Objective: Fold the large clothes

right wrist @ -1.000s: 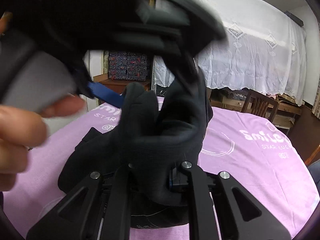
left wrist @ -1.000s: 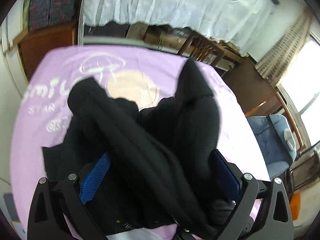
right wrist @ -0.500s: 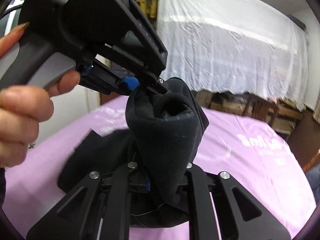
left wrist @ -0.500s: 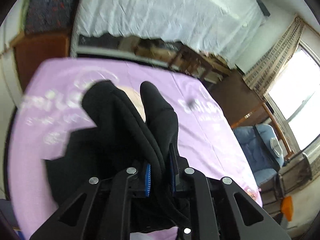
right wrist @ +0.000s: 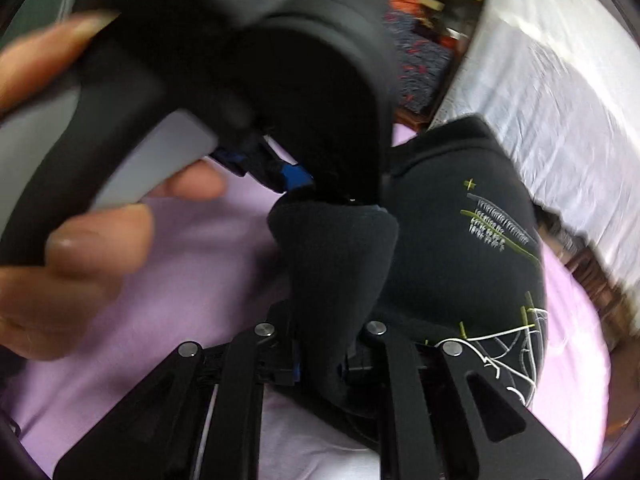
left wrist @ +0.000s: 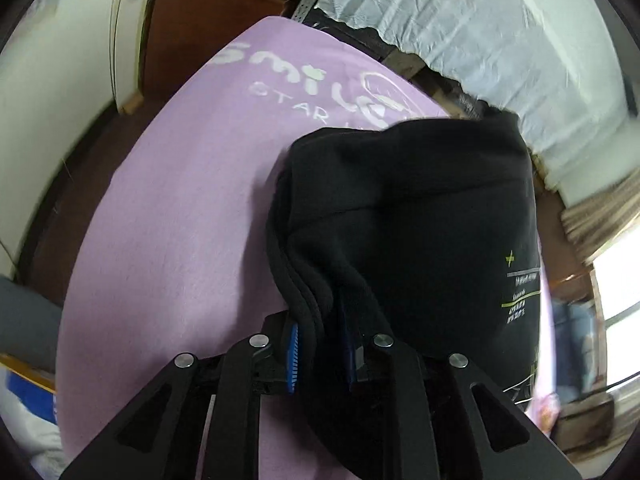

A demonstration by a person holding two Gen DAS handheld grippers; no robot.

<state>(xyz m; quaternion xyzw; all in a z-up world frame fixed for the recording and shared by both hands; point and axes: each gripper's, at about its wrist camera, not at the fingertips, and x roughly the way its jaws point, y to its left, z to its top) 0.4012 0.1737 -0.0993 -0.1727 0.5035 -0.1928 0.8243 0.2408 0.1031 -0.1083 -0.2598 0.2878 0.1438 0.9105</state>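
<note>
A black garment (left wrist: 420, 220) with small yellow and white print hangs lifted over the purple cloth-covered table (left wrist: 180, 208). My left gripper (left wrist: 320, 354) is shut on a ribbed edge of the garment. My right gripper (right wrist: 320, 354) is shut on another thick fold of the same garment (right wrist: 340, 264). In the right wrist view the left gripper (right wrist: 296, 178) and the hand holding it fill the upper left, very close to my right gripper, pinching the cloth's top.
The purple cloth has white lettering (left wrist: 304, 80) at its far side. A white lace-draped shelf (left wrist: 480, 28) stands behind the table. A wooden cabinet (left wrist: 208, 20) and white wall are at the left. A window (left wrist: 616, 280) is at the right.
Both grippers have lifted and swung the garment; its printed side now faces the cameras. The left gripper was open a second ago and shut on the cloth half a second ago.
</note>
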